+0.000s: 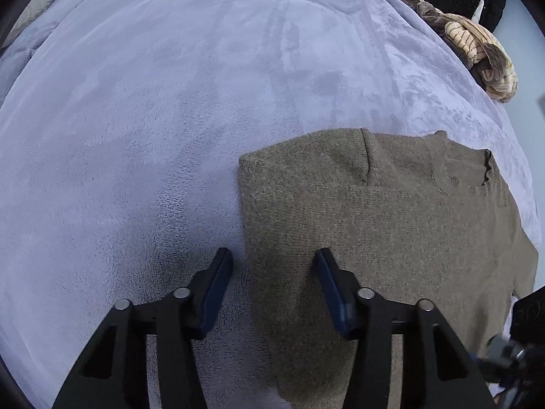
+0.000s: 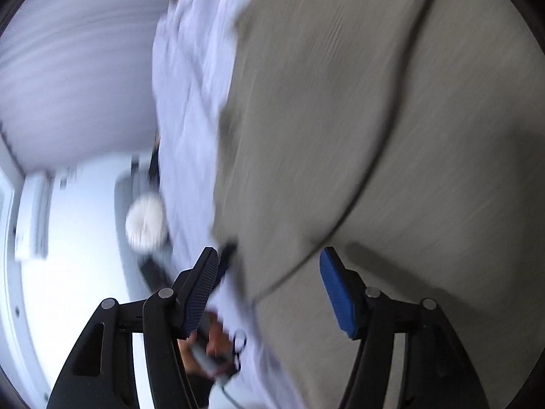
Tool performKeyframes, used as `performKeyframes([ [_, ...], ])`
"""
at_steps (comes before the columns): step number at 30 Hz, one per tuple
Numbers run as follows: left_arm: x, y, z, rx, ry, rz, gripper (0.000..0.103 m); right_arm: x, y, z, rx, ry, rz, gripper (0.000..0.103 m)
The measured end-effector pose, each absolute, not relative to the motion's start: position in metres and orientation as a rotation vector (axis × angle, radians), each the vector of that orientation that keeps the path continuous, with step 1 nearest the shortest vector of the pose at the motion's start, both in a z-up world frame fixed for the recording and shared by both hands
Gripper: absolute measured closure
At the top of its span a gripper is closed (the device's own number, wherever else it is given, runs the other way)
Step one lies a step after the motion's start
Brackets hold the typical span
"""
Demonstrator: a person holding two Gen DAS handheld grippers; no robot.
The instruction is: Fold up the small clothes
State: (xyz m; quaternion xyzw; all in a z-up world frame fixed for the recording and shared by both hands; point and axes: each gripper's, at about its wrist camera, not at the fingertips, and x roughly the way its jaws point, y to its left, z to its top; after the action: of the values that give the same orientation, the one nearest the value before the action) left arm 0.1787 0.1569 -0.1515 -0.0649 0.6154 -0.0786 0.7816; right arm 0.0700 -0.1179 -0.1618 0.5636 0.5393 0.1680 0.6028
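A pale lavender fleece blanket (image 1: 143, 109) covers the bed and fills the left of the left wrist view. The left gripper (image 1: 274, 262) hovers with its jaws spread wide and nothing between them, straddling the left edge of an olive-brown knit sweater (image 1: 374, 225) that lies flat on the blanket toward the right. Farther right, at the bed's far edge, sits a striped cream-and-brown bundle of clothes (image 1: 477, 44). In the blurred right wrist view, the right gripper (image 2: 269, 262) is likewise wide open and empty, above the sweater's edge.
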Motion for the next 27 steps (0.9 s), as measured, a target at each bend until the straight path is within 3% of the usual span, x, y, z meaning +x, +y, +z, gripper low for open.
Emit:
performKeyframes([
  [1, 0.179, 0.158, -0.151, -0.157, 1.333, -0.192, 0.079, 0.074, -0.092, -0.167, 1.278, 1.288, 0.407, 0.036],
  [3, 0.179, 0.161, -0.149, -0.182, 1.337, -0.222, 0.094, 0.08, -0.06, -0.179, 1.279, 1.304, 0.406, 0.038],
  [4, 0.179, 0.162, -0.148, -0.18, 1.336, -0.23, 0.094, 0.079, -0.054, -0.186, 1.279, 1.294, 0.36, 0.042],
  [6, 0.18, 0.164, -0.142, -0.172, 1.327, -0.26, 0.094, 0.084, -0.053, -0.192, 1.329, 1.267, 0.338, 0.091],
  [7, 0.18, 0.165, -0.138, -0.16, 1.318, -0.272, 0.094, 0.083, -0.052, -0.195, 1.379, 1.265, 0.353, 0.097],
  [15, 0.177, 0.173, -0.142, -0.107, 1.312, -0.273, 0.094, 0.064, -0.01, -0.198, 1.315, 1.356, 0.391, 0.099],
  [18, 0.169, 0.171, -0.126, -0.089, 1.264, -0.277, 0.094, 0.064, -0.031, -0.171, 1.236, 1.352, 0.407, 0.09],
  [19, 0.167, 0.171, -0.122, -0.09, 1.255, -0.28, 0.094, 0.067, -0.05, -0.155, 1.183, 1.309, 0.396, 0.075],
  [20, 0.166, 0.171, -0.119, -0.095, 1.249, -0.28, 0.094, 0.067, -0.072, -0.142, 1.139, 1.259, 0.364, 0.039],
  [21, 0.165, 0.171, -0.118, -0.096, 1.248, -0.277, 0.094, 0.066, -0.098, -0.131, 1.088, 1.207, 0.297, 0.023],
  [22, 0.165, 0.171, -0.118, -0.094, 1.25, -0.275, 0.094, 0.066, -0.128, -0.123, 1.048, 1.149, 0.213, 0.014],
  [24, 0.165, 0.17, -0.12, -0.095, 1.254, -0.269, 0.094, 0.073, -0.174, -0.122, 1.046, 1.105, 0.094, 0.017],
  [27, 0.166, 0.168, -0.128, -0.078, 1.271, -0.237, 0.094, 0.078, -0.22, -0.141, 1.146, 1.1, -0.059, 0.032],
])
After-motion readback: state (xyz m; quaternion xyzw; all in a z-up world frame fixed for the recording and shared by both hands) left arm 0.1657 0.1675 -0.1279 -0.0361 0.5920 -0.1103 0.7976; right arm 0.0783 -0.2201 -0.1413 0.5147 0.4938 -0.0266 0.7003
